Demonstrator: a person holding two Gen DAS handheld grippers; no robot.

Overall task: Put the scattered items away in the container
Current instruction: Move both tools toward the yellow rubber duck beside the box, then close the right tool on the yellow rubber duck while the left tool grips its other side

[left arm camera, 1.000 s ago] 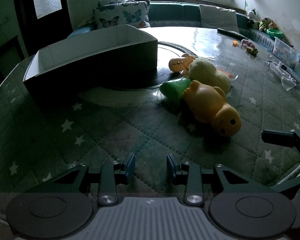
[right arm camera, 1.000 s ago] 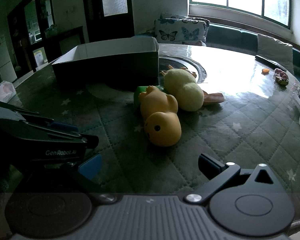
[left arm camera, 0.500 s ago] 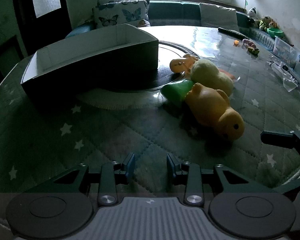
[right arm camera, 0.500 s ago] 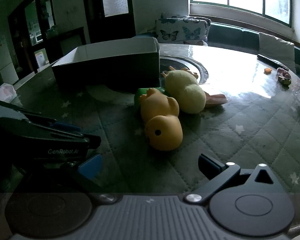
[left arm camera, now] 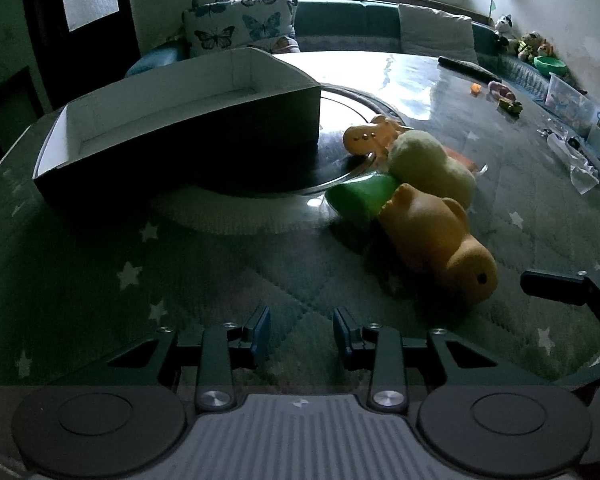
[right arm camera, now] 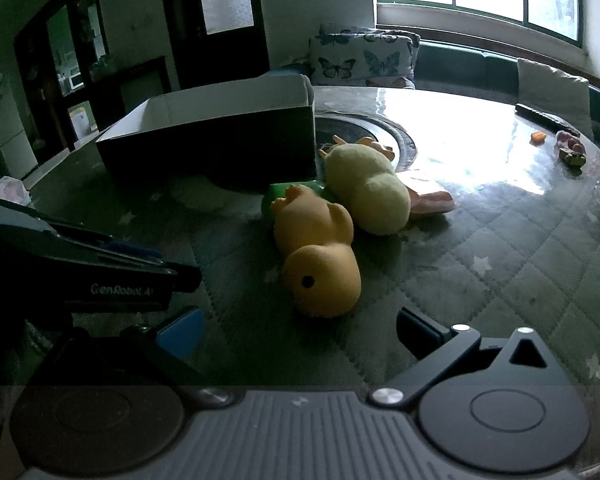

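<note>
An orange rubber duck (left arm camera: 440, 236) (right arm camera: 316, 248) lies on its side on the quilted table, touching a pale yellow plush duck (left arm camera: 428, 164) (right arm camera: 364, 188), a green toy (left arm camera: 360, 196) (right arm camera: 274, 196) and a small orange figure (left arm camera: 368, 136). An open dark cardboard box (left arm camera: 172, 136) (right arm camera: 220, 136) with a white inside stands behind them to the left. My left gripper (left arm camera: 302, 330) is open and empty, low over the table in front of the box. My right gripper (right arm camera: 298, 330) is open wide and empty, just short of the orange duck's head.
The box sits partly on a round glass turntable (left arm camera: 352, 104). Small toys (left arm camera: 504, 98) and clear plastic containers (left arm camera: 568, 100) lie at the table's far right. A sofa with butterfly cushions (right arm camera: 360, 60) stands behind the table. The left gripper's body (right arm camera: 84, 276) fills the right view's left side.
Both grippers have moved a little forward toward the toys; the orange duck looks closer in both views. The jaws have not changed.
</note>
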